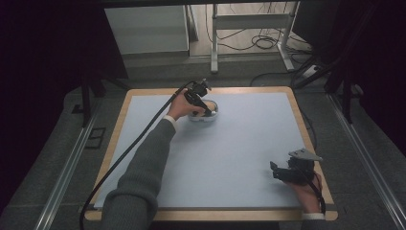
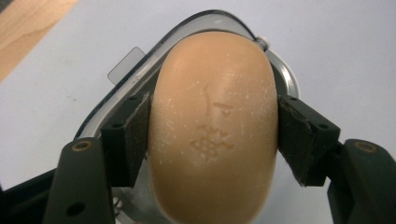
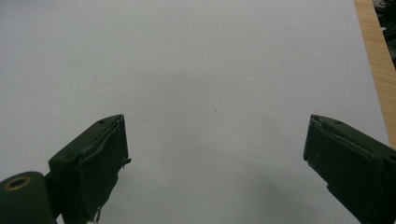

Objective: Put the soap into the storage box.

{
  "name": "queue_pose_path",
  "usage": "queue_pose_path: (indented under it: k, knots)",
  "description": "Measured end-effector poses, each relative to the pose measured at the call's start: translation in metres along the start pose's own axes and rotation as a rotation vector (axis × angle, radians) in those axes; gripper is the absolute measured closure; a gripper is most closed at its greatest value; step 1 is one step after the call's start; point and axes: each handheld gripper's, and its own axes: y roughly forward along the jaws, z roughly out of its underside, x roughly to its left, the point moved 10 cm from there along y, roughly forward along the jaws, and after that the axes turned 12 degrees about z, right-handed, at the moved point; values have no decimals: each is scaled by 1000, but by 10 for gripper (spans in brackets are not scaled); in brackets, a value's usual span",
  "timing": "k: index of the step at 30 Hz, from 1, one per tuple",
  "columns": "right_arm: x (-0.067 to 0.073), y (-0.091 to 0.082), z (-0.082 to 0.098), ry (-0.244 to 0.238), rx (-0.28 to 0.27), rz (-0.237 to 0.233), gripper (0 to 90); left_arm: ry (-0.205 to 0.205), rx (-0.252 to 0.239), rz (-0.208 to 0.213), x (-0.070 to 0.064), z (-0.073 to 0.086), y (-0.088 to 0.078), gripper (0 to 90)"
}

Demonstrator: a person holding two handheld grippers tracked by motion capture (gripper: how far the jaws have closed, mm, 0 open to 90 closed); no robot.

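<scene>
High view: nearest the person, the right hand-held gripper (image 1: 277, 171) rests low on the pale sheet (image 1: 249, 148) that covers the counter (image 1: 117, 120), close to the near right corner. In the right gripper view its jaws stand wide apart, with bare sheet between them and a strip of wooden edge at the far right.

Farther off, a grey sleeve (image 1: 143, 172) reaches across the sheet to the left hand-held gripper (image 1: 208, 112), which points down into a small clear dish (image 1: 214, 109) near the far edge of the counter, a little left of the middle.

In the left gripper view the left hand-held gripper (image 2: 214, 133) holds a bar of soap (image 2: 212, 126), tan and rounded, with a faint stamped mark on its top. Both pads press against the long sides of the bar. The soap sits over the dish (image 2: 140, 70), whose clear rim curves round its far end, and a small clear tab sticks out from that rim onto the sheet.
</scene>
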Motion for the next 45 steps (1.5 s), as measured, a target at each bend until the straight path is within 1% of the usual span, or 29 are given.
queue_pose_path:
  k: [1, 2, 3, 6, 10, 13, 19, 21, 22, 25, 27, 28, 32, 36, 39, 41, 45]
  knots:
    - [0, 0, 0, 0, 0, 0, 63, -2, -16, 1, -1, -1, 0, 319]
    - [1, 0, 0, 0, 1, -1, 62, -6, -23, 11, -2, -1, -1, 322]
    - [0, 0, 0, 0, 1, -1, 63, -8, -32, 13, -3, -1, -3, 308]
    - [1, 0, 0, 1, 3, 0, 62, -1, -32, 6, -5, 1, -7, 299]
    - [2, 0, 0, -3, 1, -2, 63, 6, -60, 0, -10, 2, -15, 284]
    - [2, 0, 0, -7, 1, -1, 63, 16, -60, -4, -13, 6, -21, 282]
    - [3, 0, -1, -7, -2, -2, 63, 20, -97, -9, -23, 13, -32, 269]
    - [2, 0, -1, -6, -3, -1, 63, 23, -106, -16, -26, 16, -36, 262]
    - [3, 0, -1, -5, -2, -1, 62, 32, -107, -21, -30, 21, -39, 260]
    - [2, -1, -1, -6, -2, 0, 62, 30, -117, -22, -33, 25, -43, 248]
    - [3, -1, -1, -8, -4, 0, 63, 33, -124, -27, -38, 31, -46, 240]
    - [3, -1, -2, -9, -5, -1, 63, 31, -139, -25, -42, 35, -48, 237]
    - [5, -1, -1, -13, -4, -4, 63, 24, -173, -17, -51, 49, -52, 227]
    - [5, -1, -2, -16, -6, -6, 63, 19, -193, -16, -60, 69, -54, 219]
    - [6, -1, -2, -16, -7, -8, 63, 23, -205, -19, -66, 85, -56, 212]
    - [7, -2, -3, -15, -7, -7, 63, 18, -219, -15, -70, 96, -58, 206]
    - [6, -2, -2, -16, -7, -6, 63, -6, -262, -5, -78, 119, -61, 201]
